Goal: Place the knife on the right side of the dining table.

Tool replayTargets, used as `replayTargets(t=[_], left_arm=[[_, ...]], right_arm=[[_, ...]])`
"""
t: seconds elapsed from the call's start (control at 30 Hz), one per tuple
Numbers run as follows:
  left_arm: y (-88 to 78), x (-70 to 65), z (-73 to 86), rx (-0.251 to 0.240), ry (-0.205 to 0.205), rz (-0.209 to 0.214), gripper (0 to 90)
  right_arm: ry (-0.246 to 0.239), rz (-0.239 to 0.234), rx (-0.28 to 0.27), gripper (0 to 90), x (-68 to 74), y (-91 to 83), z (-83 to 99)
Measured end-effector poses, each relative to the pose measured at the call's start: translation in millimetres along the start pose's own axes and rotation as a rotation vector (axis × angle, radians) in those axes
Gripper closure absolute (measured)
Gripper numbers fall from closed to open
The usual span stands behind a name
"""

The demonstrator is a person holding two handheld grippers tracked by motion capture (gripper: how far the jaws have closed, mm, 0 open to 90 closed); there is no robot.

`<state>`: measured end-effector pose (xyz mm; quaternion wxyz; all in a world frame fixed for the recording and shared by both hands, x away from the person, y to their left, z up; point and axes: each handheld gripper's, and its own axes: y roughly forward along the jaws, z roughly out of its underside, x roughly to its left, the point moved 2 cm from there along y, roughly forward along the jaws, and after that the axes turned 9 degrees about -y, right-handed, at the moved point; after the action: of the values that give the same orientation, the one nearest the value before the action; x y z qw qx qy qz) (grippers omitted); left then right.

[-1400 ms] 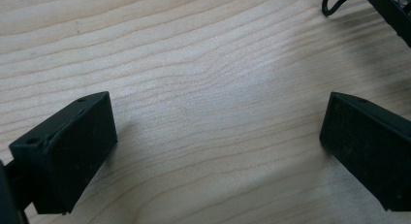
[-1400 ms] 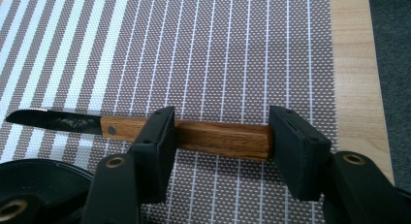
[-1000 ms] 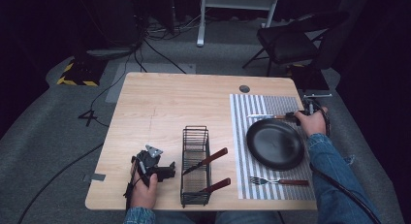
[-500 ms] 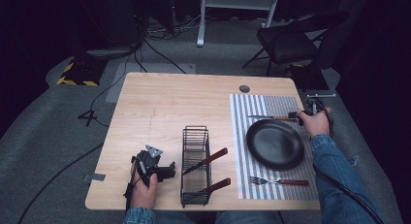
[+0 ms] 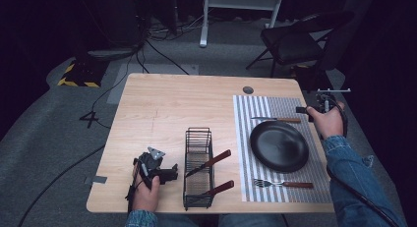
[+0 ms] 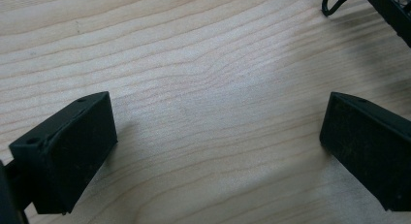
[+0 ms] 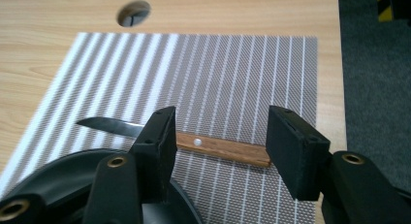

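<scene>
Near edge: my left tongs rest open and empty on the tabletop. Beside them, a wire rack holds two wooden-handled utensils. On the striped mat: fork, black plate, then knife. My right tongs gape over its handle, gripping nothing. Setting apparently near complete.

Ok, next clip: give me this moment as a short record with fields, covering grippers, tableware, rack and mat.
left gripper: open, over bare table, beside the rack
right gripper: open, jaws either side of the knife handle, not closed on it
knife: on striped mat, behind the plate
plate: black, on the mat
fork: on the mat, in front of the plate
rack: black wire, holds two wooden-handled utensils
</scene>
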<state>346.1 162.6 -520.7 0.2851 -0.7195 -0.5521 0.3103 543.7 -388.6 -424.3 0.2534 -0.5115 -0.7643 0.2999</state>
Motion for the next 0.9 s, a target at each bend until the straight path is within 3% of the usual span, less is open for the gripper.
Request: replayTargets(t=[0.27, 0.53, 0.63, 0.77, 0.9], left_arm=[[0.1, 0.0, -0.1, 0.0, -0.001, 0.0, 0.0], [0.2, -0.1, -0.2, 0.0, -0.001, 0.0, 0.0], [0.2, -0.1, -0.2, 0.0, -0.001, 0.0, 0.0], [0.2, -0.1, -0.2, 0.0, 0.0, 0.0, 0.0], [0.2, -0.1, -0.2, 0.0, -0.001, 0.0, 0.0]], right_arm=[[-0.072, -0.042, -0.064, 45.3, 20.5, -30.0, -12.9], [-0.135, -0.1, -0.114, 45.2, 39.3, -58.8, -14.2], [-0.166, -0.142, -0.155, 45.1, 51.3, -77.0, -8.8], [-0.168, -0.199, -0.215, 45.1, 62.1, -94.4, 7.1], [-0.174, -0.216, -0.243, 45.1, 65.5, -107.3, 24.0]])
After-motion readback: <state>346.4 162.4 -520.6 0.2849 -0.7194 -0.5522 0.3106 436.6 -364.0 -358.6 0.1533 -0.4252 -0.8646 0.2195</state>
